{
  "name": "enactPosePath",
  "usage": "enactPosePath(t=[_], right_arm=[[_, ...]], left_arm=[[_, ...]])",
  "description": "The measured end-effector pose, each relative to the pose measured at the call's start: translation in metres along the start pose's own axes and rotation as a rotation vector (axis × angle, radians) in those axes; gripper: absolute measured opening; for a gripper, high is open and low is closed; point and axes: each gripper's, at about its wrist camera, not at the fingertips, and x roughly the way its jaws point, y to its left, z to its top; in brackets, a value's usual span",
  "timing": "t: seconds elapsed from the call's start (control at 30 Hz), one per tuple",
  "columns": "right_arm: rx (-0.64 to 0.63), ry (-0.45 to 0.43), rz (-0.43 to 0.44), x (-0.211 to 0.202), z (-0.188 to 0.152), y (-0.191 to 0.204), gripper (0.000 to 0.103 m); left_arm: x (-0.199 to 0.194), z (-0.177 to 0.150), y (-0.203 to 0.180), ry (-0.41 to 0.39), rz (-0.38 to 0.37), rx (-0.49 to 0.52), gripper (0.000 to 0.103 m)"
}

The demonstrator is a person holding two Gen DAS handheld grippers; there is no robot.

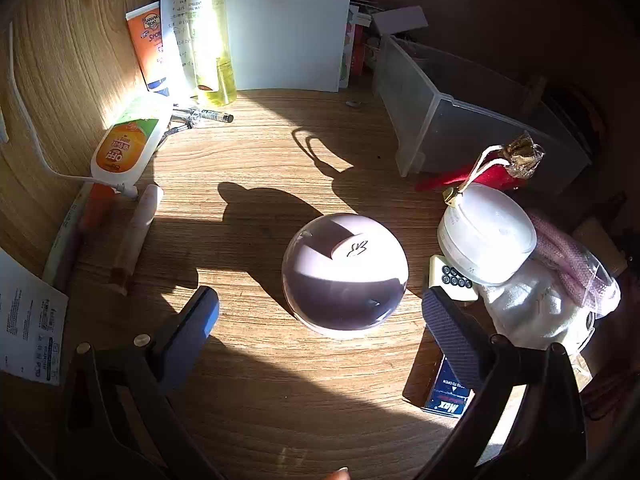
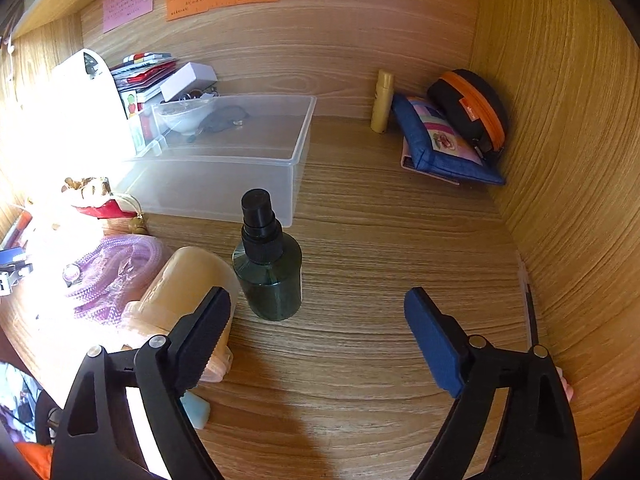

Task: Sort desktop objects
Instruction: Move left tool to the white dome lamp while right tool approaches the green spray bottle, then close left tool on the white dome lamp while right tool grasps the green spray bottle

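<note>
**Inspector:** Left wrist view first. What does your left tool [image 1: 320, 312] show?

**Operator:** My left tool is released, jaws spread wide and clamping nothing. A round lilac jar [image 1: 345, 274] stands on the tabletop [image 1: 260, 380] between and just ahead of the fingertips, touching neither. To its right stands a white tub [image 1: 486, 234], and by that a small tile with dots [image 1: 452, 278]. A blue box [image 1: 446, 394] lies under my right-hand finger.

**Inspector:** And further back?

**Operator:** A clear plastic bin [image 1: 472, 120] sits at the rear right. Lotion tubes [image 1: 128, 142] and a yellow bottle [image 1: 218, 76] stand at the rear left, against white sheets of paper [image 1: 288, 32].

**Inspector:** Right wrist view?

**Operator:** My right tool [image 2: 318, 312] is also released, nothing between the pads. A dark green spray bottle [image 2: 268, 268] stands upright just ahead of the left finger, apart from it. A pale orange cup [image 2: 188, 292] lies on its side beside that bottle, partly behind the same finger.

**Inspector:** Contents of the bin?

**Operator:** The same clear bin [image 2: 224, 176] holds a small bowl [image 2: 182, 116] and a dark item I cannot identify. Two pouches [image 2: 448, 140] lean in the far right corner.
</note>
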Motion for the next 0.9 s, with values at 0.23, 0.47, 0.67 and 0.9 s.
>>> enactPosePath(t=[0.23, 0.47, 0.67, 0.9], right_arm=[[0.007, 0.042, 0.048, 0.017, 0.003, -0.002, 0.069], [0.021, 0.051, 0.101, 0.028, 0.013, -0.002, 0.067], [0.021, 0.073, 0.154, 0.039, 0.024, -0.002, 0.064], [0.011, 0.099, 0.199, 0.048, 0.034, -0.002, 0.062]], left_arm=[[0.014, 0.008, -0.006, -0.005, 0.014, 0.018, 0.101], [0.019, 0.011, -0.007, -0.022, 0.045, 0.022, 0.083], [0.018, 0.009, -0.005, -0.044, 0.046, 0.018, 0.077], [0.016, 0.009, -0.006, -0.064, 0.059, 0.026, 0.063]])
